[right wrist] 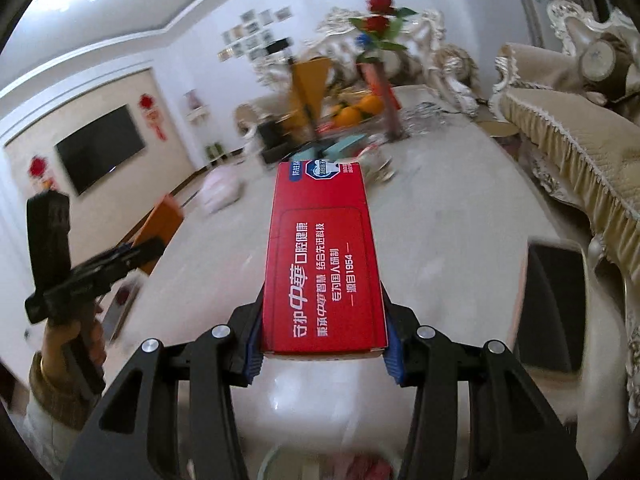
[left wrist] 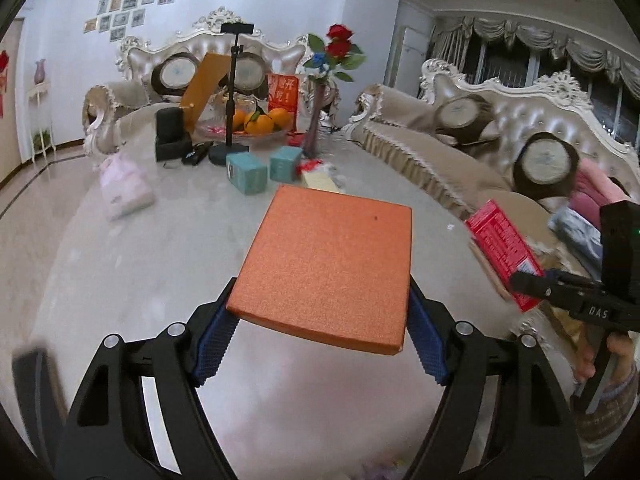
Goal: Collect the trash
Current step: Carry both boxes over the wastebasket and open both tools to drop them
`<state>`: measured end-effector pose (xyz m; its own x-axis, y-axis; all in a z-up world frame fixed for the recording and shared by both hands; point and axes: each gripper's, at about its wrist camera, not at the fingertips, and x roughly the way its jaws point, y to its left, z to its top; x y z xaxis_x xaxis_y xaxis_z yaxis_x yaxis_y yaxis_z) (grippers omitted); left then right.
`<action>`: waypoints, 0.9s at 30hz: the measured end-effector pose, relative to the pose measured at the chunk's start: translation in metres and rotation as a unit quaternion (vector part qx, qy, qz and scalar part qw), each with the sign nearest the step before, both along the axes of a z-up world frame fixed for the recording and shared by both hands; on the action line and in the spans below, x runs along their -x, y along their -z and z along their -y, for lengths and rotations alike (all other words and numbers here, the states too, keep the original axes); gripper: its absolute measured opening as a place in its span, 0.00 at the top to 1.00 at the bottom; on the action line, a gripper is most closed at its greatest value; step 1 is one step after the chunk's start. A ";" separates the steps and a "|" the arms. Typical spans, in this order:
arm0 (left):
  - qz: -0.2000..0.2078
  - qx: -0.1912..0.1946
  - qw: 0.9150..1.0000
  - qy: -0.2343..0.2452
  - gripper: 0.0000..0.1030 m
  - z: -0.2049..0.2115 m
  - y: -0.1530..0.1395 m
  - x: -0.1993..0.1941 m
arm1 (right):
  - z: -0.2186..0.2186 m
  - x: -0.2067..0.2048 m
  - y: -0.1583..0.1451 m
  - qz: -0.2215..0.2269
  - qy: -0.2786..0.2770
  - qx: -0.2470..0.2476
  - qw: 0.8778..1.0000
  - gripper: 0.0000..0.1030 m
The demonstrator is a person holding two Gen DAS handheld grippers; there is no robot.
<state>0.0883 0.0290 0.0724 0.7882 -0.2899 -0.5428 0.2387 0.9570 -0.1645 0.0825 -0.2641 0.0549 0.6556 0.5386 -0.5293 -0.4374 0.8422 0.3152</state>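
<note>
Left gripper (left wrist: 320, 344) is clamped on the orange box (left wrist: 332, 264); the blue pads (left wrist: 216, 340) press its two side edges and most of it juts out ahead of the fingertips. Right gripper (right wrist: 322, 344) grips the red carton (right wrist: 322, 256) by its near end, the long body cantilevered forward. Both are held above the table (left wrist: 160, 248). A bin-like rim (right wrist: 280, 460) shows blurred below the right fingers. Judgement: keep the squeeze steady, tip each box nose-down over the bin, then release.
</note>
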 end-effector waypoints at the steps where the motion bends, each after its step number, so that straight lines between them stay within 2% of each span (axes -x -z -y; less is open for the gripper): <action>1: -0.002 0.007 1.000 0.002 0.27 0.003 0.003 0.020 | 0.000 0.025 0.004 -0.014 -0.015 -0.002 1.000 0.56; 4: -0.031 0.016 0.999 0.009 0.27 0.017 0.024 0.082 | -0.004 0.067 0.015 -0.050 -0.045 -0.003 0.998 0.56; 5: -0.054 0.021 0.998 0.013 0.27 0.024 0.038 0.100 | -0.007 0.079 0.023 -0.067 -0.051 0.005 0.996 0.56; 8: -0.116 0.041 0.992 0.028 0.27 0.037 0.079 0.121 | -0.017 0.091 0.058 -0.130 -0.067 0.025 0.989 0.56; 10: -0.160 0.035 0.986 0.037 0.27 0.050 0.112 0.127 | -0.023 0.090 0.085 -0.164 -0.068 0.041 0.983 0.56; 14: -0.232 0.016 0.971 0.061 0.27 0.070 0.172 0.117 | -0.029 0.071 0.141 -0.224 -0.049 0.086 0.970 0.56; 18: -0.277 0.006 0.959 0.065 0.27 0.080 0.215 0.105 | -0.029 0.055 0.173 -0.256 -0.032 0.106 0.960 0.56; 27: -0.310 -0.018 0.948 0.069 0.27 0.087 0.246 0.090 | -0.023 0.057 0.208 -0.290 -0.018 0.131 0.948 0.56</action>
